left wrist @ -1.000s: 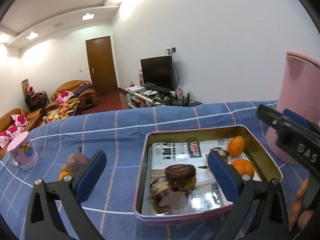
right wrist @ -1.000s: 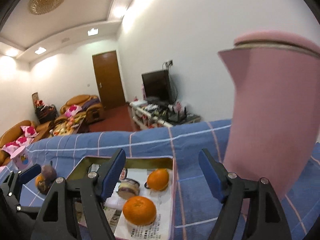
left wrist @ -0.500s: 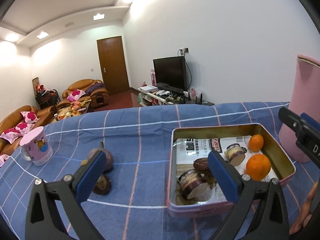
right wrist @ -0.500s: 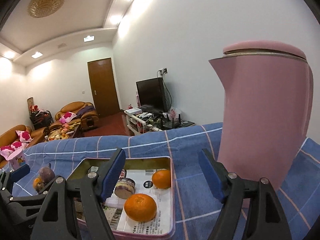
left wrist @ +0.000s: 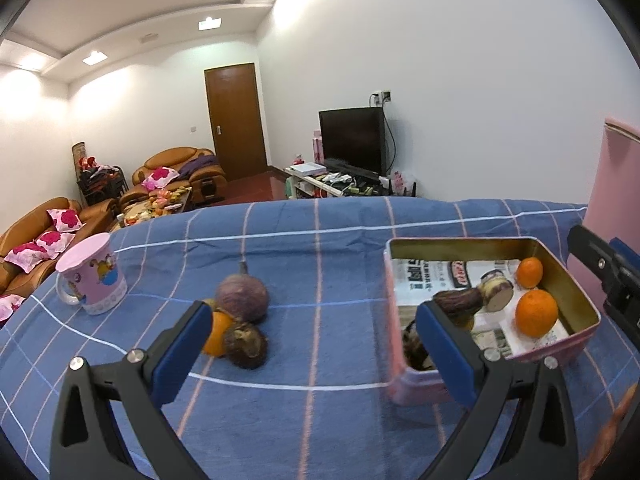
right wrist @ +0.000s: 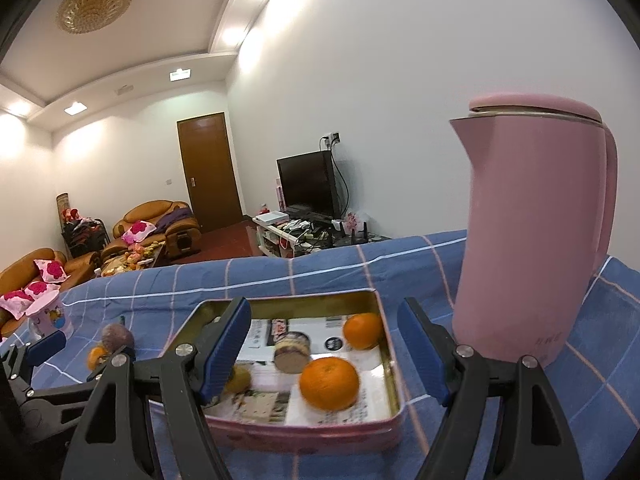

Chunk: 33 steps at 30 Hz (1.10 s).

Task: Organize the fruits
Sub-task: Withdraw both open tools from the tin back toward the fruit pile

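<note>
1. Fruits lie in two groups on the blue checked tablecloth [left wrist: 320,248]: a loose cluster on the cloth and a set inside a pink tin [left wrist: 576,344] lined with printed paper.
2. Loose cluster: a round purple fruit [left wrist: 242,298], a darker wrinkled purple fruit [left wrist: 245,345] in front of it and touching it, and a small orange [left wrist: 216,332] partly hidden behind the left finger; all three touch one another.
3. Tin contents: a large orange [right wrist: 329,378] near the front, a smaller orange [right wrist: 363,331] toward the back right corner, a cut purple fruit [right wrist: 292,351] between them and to the left, plus further pieces hidden behind the fingers.
4. Left gripper [left wrist: 312,354]: fingers spread wide and empty, above the cloth, with the loose cluster just inside its left finger and the tin's near corner behind its right finger.
5. Right gripper [right wrist: 324,350]: fingers spread wide and empty, above the tin's front edge, the large orange between them.
6. Pink kettle [right wrist: 532,240]: upright, just right of the tin.
7. Pink mug [left wrist: 92,280]: upright, well left of the loose cluster.
</note>
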Each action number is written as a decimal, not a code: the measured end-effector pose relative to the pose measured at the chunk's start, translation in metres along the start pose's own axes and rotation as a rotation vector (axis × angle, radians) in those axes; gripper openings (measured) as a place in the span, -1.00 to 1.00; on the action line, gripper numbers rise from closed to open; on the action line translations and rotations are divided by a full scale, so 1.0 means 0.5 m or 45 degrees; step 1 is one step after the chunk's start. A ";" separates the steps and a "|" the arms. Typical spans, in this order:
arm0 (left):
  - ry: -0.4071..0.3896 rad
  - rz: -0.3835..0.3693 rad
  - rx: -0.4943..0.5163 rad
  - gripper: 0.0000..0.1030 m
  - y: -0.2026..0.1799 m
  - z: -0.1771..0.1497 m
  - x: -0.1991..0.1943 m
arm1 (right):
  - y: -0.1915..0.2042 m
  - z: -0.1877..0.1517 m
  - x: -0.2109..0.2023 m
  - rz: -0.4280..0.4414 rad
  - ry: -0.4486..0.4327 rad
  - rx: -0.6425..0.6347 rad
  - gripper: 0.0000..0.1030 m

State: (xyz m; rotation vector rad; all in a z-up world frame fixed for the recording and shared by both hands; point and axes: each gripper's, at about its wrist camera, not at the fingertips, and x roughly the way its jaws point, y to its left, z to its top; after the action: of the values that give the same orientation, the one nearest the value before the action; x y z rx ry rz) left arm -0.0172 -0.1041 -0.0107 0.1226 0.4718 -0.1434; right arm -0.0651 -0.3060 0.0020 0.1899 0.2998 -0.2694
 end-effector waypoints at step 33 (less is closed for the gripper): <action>0.160 0.335 -0.066 1.00 0.301 -0.002 0.098 | 0.266 -0.048 0.051 0.209 0.196 -0.059 0.49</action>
State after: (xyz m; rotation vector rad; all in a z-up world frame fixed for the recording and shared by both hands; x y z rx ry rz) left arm 0.0507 0.0388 -0.0213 0.1420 0.5799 0.1354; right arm -0.0095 -0.1809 -0.0092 0.1888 0.4403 -0.0854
